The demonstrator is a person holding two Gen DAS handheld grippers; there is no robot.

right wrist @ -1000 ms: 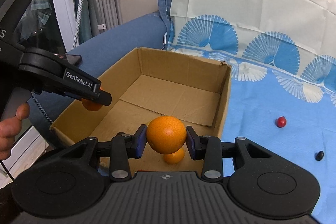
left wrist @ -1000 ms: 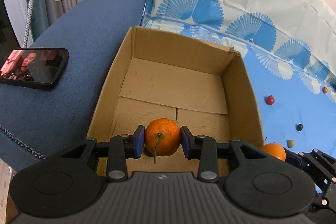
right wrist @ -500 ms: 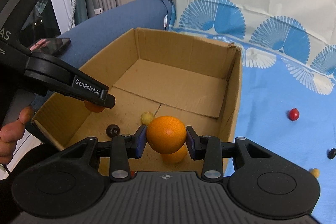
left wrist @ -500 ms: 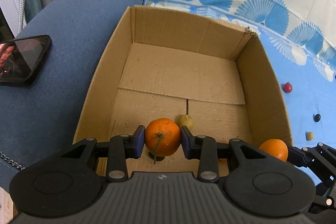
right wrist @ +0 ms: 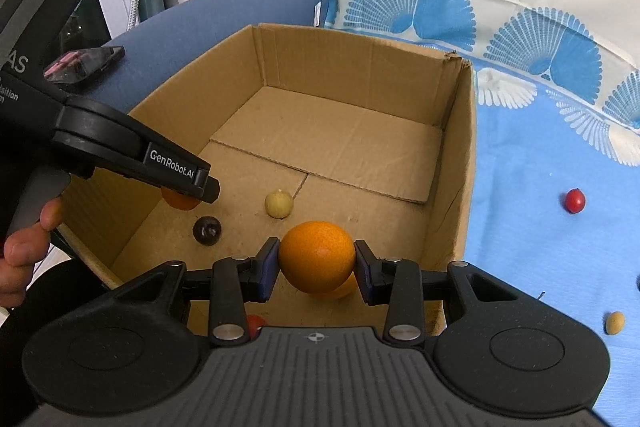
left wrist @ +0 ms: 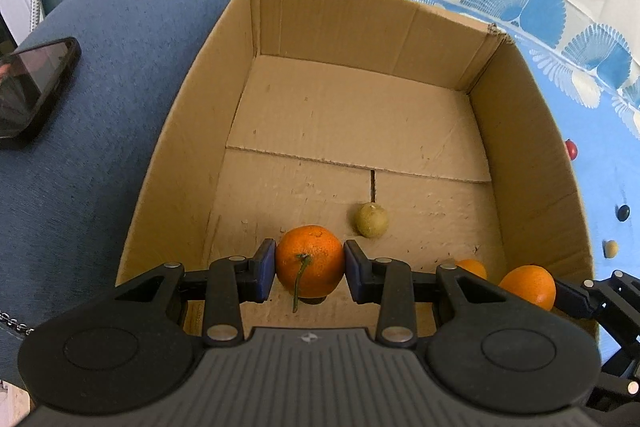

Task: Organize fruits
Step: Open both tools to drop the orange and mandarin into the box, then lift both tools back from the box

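Left wrist view: we see the left gripper with its blue pads pressed against both sides of a stemmed tangerine, the jaws parted only by the fruit's width. The fruit hangs inside the cardboard box, low over the near part of its floor. A small yellow-green fruit lies on the box floor just beyond it. At the lower right, the right gripper's orange shows at the box's near right corner, with a third orange fruit partly hidden beside it. A phone rests on the blue sofa arm, left of the box.

Right wrist view: we see the right gripper clamped on a smooth orange, held above the box's near right area. On the box floor lie a pale yellow fruit and a dark round fruit. Outside the box, on the blue patterned cloth, lie a red fruit and a small tan fruit. A person's hand holds the left gripper's handle at the left edge.
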